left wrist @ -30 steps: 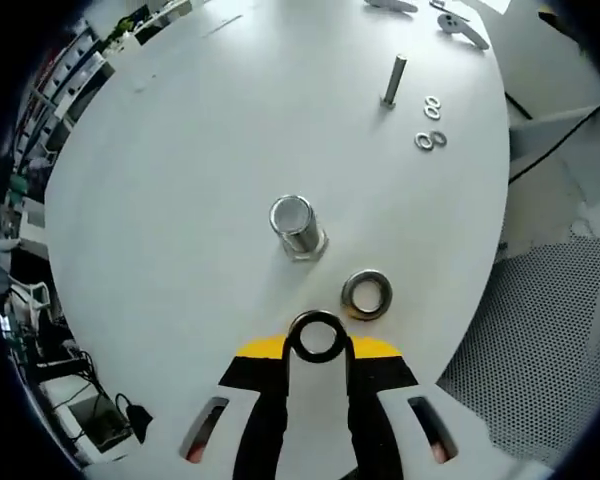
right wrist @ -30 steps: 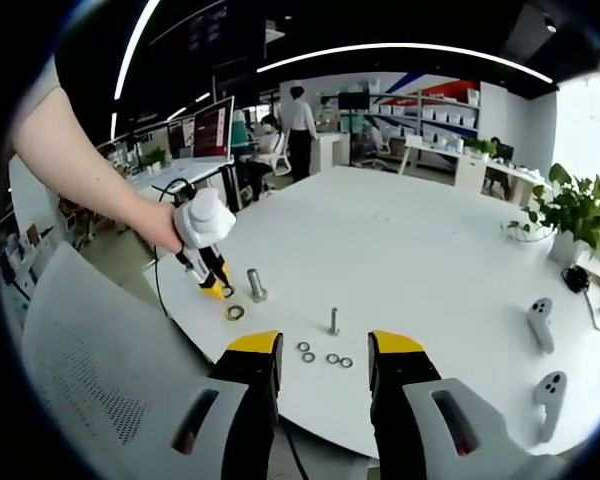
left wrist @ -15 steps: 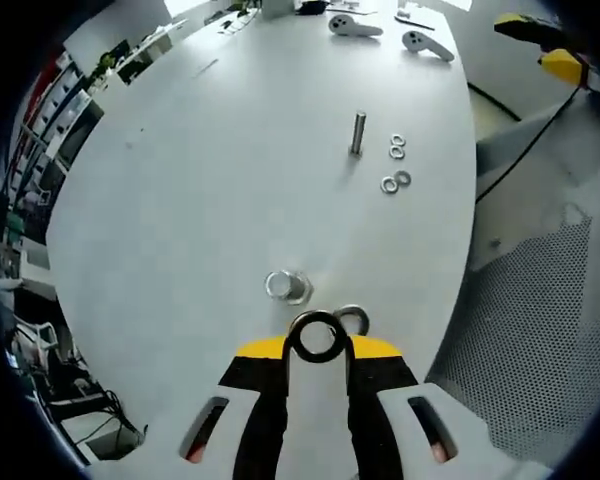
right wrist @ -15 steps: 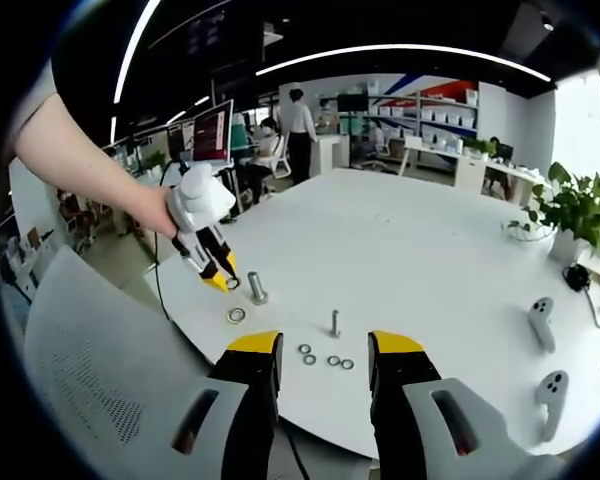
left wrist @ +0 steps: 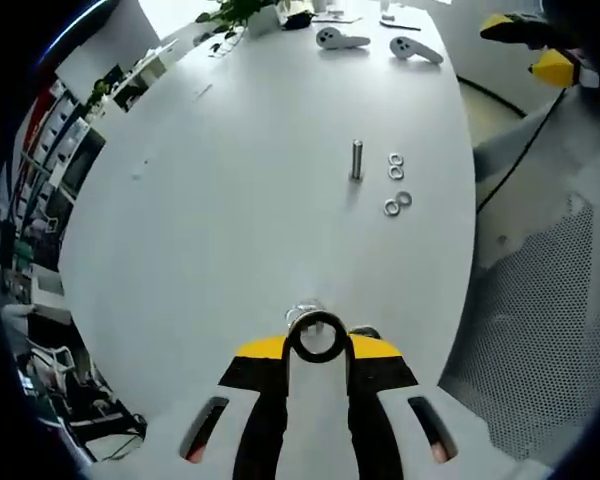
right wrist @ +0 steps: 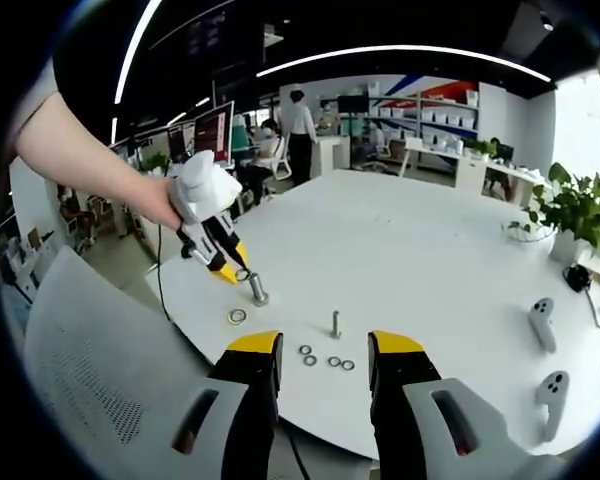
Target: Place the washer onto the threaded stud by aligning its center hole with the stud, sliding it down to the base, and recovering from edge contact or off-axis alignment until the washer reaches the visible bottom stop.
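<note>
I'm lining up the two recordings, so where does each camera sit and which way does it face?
Left gripper view: rides the left gripper, looking down on the white table; its jaws pinch a washer over the big bolt.
Right gripper view: rides the right gripper, held low at the table edge, facing the office; a person's forearm shows.
Shared: big bolt, small bolt, small washers.

White round table (right wrist: 410,250), threaded stud (right wrist: 256,289), small bolt (right wrist: 334,323), loose washers (right wrist: 326,357), two controllers (right wrist: 542,325)
</note>
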